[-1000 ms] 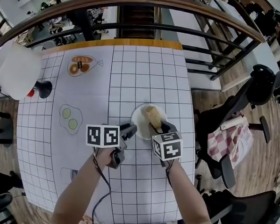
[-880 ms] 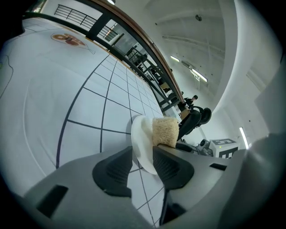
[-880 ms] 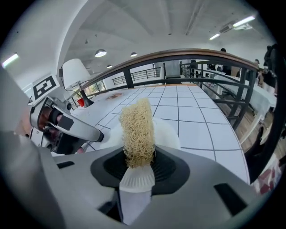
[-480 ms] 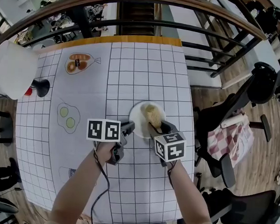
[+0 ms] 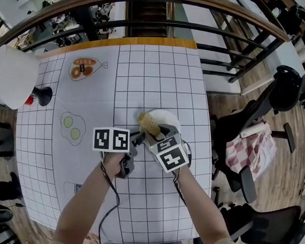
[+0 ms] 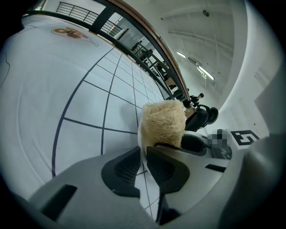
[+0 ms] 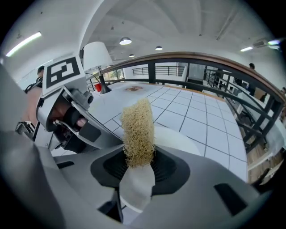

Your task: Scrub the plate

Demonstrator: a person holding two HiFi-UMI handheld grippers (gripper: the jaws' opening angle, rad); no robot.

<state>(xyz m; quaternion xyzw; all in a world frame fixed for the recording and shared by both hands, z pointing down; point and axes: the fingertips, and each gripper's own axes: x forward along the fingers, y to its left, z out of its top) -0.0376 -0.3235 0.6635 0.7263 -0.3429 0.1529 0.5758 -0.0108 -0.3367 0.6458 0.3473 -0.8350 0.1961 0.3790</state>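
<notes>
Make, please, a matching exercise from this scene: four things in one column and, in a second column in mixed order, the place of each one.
Things:
1. plate
2. scrubber
3. lamp
4. egg drawing

Places:
A. pinched in the right claw
B. stands at the left edge of the table
C. lies flat on the table's right half
D. printed on the table's top, on its left half

Right pairs: 1-C, 2-A, 3-B, 4-D.
</notes>
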